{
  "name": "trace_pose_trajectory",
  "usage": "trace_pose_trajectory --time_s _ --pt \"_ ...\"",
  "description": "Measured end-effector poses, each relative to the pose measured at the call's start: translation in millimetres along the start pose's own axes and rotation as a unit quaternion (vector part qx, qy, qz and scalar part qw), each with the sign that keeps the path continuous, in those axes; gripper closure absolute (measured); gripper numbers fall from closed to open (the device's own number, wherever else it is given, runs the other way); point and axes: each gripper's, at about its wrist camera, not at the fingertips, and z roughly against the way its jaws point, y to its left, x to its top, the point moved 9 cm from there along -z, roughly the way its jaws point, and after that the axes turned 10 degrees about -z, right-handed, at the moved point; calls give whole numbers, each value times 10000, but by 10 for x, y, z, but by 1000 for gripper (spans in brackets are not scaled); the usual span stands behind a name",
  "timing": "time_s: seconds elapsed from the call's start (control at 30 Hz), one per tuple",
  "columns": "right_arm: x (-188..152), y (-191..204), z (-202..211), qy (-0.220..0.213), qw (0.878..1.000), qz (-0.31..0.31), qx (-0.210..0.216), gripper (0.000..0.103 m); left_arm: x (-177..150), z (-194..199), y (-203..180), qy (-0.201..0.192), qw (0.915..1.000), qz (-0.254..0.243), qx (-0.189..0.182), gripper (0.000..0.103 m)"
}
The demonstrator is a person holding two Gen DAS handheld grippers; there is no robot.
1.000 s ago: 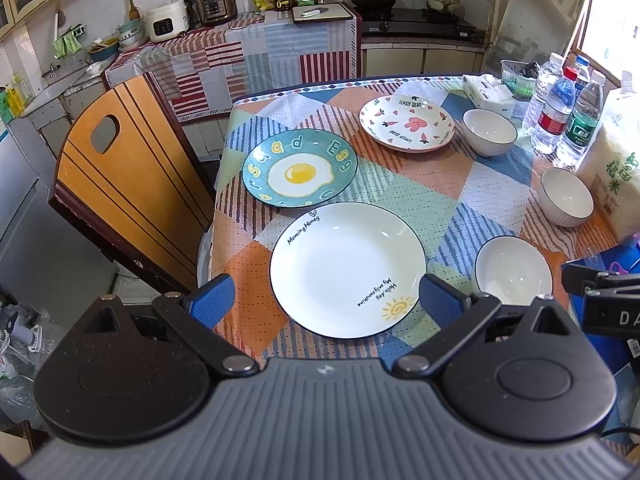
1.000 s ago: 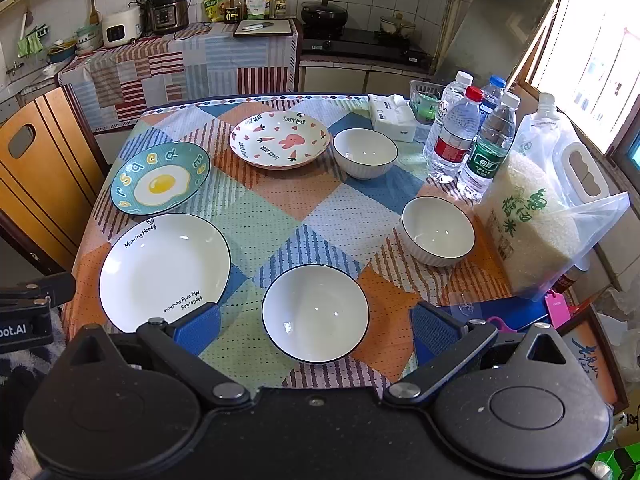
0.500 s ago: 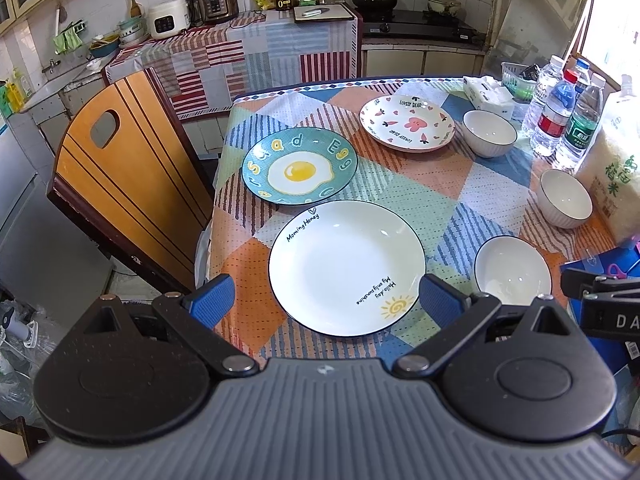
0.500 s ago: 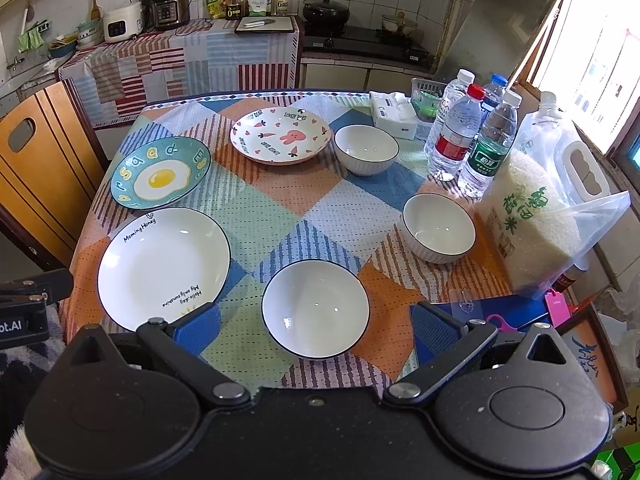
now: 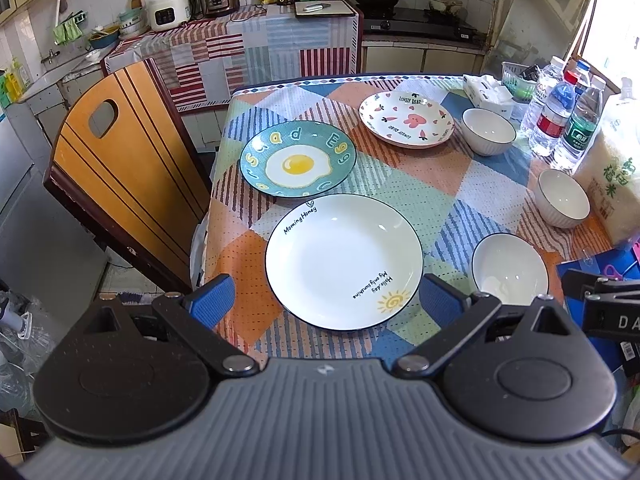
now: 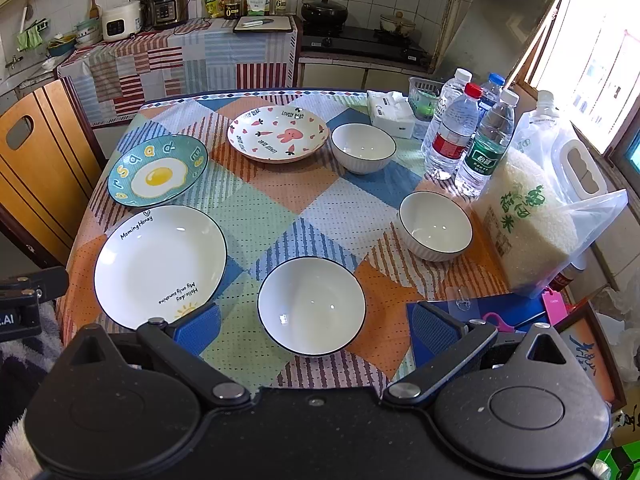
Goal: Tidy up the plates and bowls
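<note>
- left gripper (image 5: 326,300) hangs over the near table edge with its blue pads spread wide, holding nothing; the white plate (image 5: 344,261) lies flat between and just beyond them.
- right gripper (image 6: 316,330) is likewise spread wide and empty, with the near bowl (image 6: 311,305) sitting upright between its pads.
- seen from the right wrist, the egg plate (image 6: 158,170) lies at 11 o'clock from the near bowl, just beyond the white plate and nearly touching its rim.
- the rabbit plate (image 6: 278,133) sits at 12 o'clock, with the far bowl (image 6: 363,147) just beside it on the right.
- the middle bowl (image 6: 435,225) stands at 2 o'clock, close to the rice bag (image 6: 528,216).
- water bottles (image 6: 468,136) stand beyond that bowl.
- all lie separate on the patchwork tablecloth (image 6: 280,204).
</note>
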Motion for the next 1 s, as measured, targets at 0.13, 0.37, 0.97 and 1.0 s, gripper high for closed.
trace_pose_trajectory --time_s 0.13,0.37,0.97,1.0 --pt "-10 -23 7 -11 10000 2 -4 0 -22 13 6 20 10000 33 -12 3" --pt "-25 -37 24 -25 10000 26 -24 0 -52 46 27 8 9999 106 -56 3" --pt "1 295 -76 -737 9923 638 758 0 204 68 245 -677 9974 -249 -34 3" --pt "15 338 -108 -864 9900 765 816 0 227 28 271 -681 9973 -266 -53 3"
